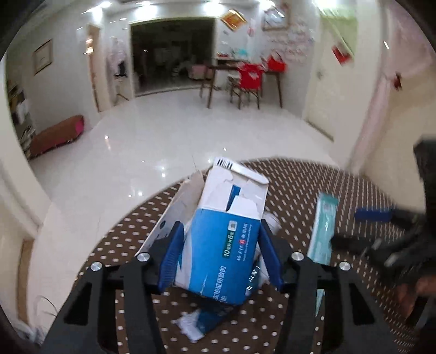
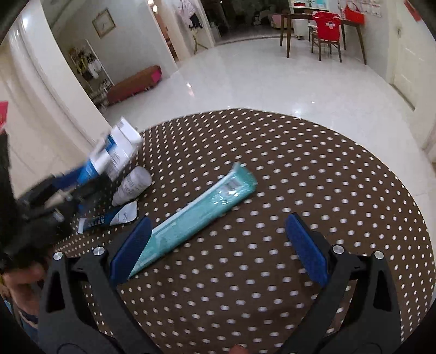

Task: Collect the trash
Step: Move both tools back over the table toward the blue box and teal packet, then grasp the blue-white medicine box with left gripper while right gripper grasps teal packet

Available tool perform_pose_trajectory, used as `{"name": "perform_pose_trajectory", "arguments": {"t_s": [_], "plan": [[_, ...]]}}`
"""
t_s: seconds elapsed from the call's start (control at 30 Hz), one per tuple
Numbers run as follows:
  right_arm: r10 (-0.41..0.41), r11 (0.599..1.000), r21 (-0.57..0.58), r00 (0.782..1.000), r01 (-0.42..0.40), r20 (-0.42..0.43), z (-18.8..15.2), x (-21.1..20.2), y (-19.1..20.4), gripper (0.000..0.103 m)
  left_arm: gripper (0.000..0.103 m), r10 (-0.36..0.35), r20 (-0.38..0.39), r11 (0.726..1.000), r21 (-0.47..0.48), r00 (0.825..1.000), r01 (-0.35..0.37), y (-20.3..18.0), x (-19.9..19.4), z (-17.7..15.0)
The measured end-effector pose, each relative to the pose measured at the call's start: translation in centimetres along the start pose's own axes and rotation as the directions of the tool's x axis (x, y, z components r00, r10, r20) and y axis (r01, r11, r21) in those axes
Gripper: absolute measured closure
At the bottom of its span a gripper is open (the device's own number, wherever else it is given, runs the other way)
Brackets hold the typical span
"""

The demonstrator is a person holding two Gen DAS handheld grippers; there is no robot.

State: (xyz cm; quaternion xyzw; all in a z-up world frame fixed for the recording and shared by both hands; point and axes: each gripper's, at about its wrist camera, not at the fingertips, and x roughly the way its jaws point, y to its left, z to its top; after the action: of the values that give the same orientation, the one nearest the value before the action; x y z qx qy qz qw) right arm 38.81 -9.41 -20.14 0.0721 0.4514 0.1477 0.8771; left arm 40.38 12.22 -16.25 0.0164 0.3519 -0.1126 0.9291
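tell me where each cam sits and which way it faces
Left wrist: on the left tool, facing down and forward; both pads clamp the blue carton above the dotted table.
Right wrist: on the right tool, open over the teal pack.
Shared: table, teal pack, carton, red-draped chair.

Ceiling lights (image 1: 209, 6) are glaring at the top of the left wrist view and reflecting in bright spots off the glossy white floor (image 2: 245, 81). Fisheye distortion is bending walls at the edges, dark vignetting is filling corners, and motion blur is smearing the sides.
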Motion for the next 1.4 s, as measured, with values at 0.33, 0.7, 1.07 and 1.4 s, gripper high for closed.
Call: {"name": "perform_pose_trajectory", "arguments": {"t_s": [0.33,0.7,1.07,1.4], "plan": [[-0.214,0.96,-0.19,0.976,0.204,-0.032,-0.1,2.4,7.0,0.064,0.049,-0.006,0.01,0.998,-0.059,1.0,0.007,1.7,-0.4,0.0],[-0.145,0.971,-0.198,0.988,0.131,-0.054,-3.1,-1.5,5.0,0.09,0.049,-0.036,0.076,0.995,-0.092,0.996,0.043,1.3,-2.3,0.3],[-0.086,0.972,-0.224,0.994,0.07,-0.062,-5.6,-4.4,3.3,0.092,0.049,-0.082,0.125,0.989,-0.11,0.989,0.096,-0.2,-4.7,-1.2],[-0.054,0.96,-0.278,0.997,0.038,-0.05,-8.8,-7.4,3.1,0.095,0.049,-0.091,0.156,0.993,-0.056,0.984,0.101,-3.0,-8.6,-3.2]]}}
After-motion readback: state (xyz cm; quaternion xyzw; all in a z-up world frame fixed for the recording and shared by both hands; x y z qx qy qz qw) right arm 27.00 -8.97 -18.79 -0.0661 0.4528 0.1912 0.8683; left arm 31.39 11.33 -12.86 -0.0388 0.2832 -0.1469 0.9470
